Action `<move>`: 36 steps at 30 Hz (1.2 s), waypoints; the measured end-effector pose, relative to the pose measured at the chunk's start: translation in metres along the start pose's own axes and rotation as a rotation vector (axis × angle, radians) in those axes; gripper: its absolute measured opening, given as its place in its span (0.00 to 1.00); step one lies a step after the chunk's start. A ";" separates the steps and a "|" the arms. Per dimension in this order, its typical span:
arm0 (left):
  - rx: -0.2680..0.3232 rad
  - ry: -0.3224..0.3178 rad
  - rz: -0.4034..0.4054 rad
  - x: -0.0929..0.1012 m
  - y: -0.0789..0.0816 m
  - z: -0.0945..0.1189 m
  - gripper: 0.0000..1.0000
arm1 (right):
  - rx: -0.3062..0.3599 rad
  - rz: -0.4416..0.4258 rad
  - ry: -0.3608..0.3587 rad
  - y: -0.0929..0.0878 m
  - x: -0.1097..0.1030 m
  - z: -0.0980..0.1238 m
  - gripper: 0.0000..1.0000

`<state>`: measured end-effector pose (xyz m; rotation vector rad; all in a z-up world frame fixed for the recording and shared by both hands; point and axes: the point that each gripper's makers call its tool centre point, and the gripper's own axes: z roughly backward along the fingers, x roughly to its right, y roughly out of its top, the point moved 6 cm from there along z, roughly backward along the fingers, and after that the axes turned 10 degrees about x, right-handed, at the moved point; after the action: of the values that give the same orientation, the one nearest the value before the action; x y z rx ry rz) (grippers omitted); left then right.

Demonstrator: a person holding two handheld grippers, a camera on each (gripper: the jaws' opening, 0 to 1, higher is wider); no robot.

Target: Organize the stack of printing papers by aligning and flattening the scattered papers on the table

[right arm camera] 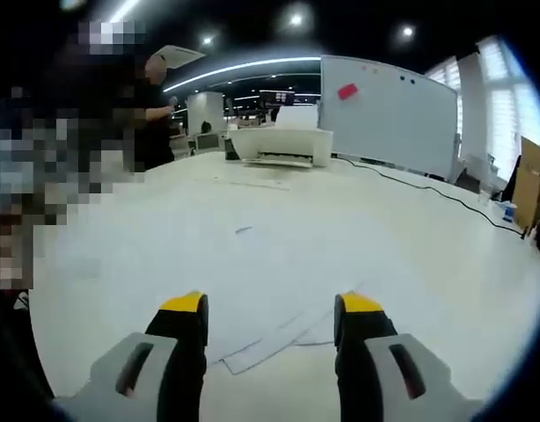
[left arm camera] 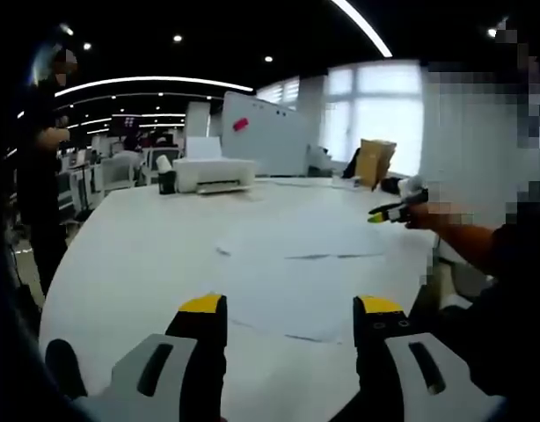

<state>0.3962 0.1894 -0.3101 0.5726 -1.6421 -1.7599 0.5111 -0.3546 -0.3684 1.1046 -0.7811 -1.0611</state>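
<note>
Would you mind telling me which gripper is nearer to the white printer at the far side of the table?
Right, by the look of it. The right gripper faces the printer across bare table; from the left gripper the printer looks smaller, beyond the scattered papers.

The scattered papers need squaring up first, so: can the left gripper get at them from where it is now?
Probably yes. The left gripper is open above the table, with the scattered papers lying flat just beyond its jaws and nothing standing between. The printer sits far back.

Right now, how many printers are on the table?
1. The white printer sits at the table's far end, in front of the whiteboard. Others may lie outside both views.
</note>
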 end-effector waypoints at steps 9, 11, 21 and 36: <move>0.001 -0.006 -0.005 0.001 0.002 -0.001 0.61 | -0.008 -0.011 -0.009 -0.007 0.004 -0.001 0.54; 0.001 -0.005 -0.003 0.001 0.002 -0.001 0.61 | -0.010 -0.012 -0.013 -0.008 0.005 -0.001 0.54; -0.001 -0.010 -0.002 0.004 0.001 0.000 0.61 | -0.024 -0.010 -0.038 -0.012 0.011 -0.004 0.57; 0.000 -0.014 -0.005 0.006 0.003 -0.002 0.61 | -0.023 0.003 -0.042 -0.017 0.015 -0.009 0.58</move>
<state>0.3940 0.1843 -0.3063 0.5661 -1.6510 -1.7712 0.5193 -0.3677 -0.3872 1.0639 -0.8024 -1.0911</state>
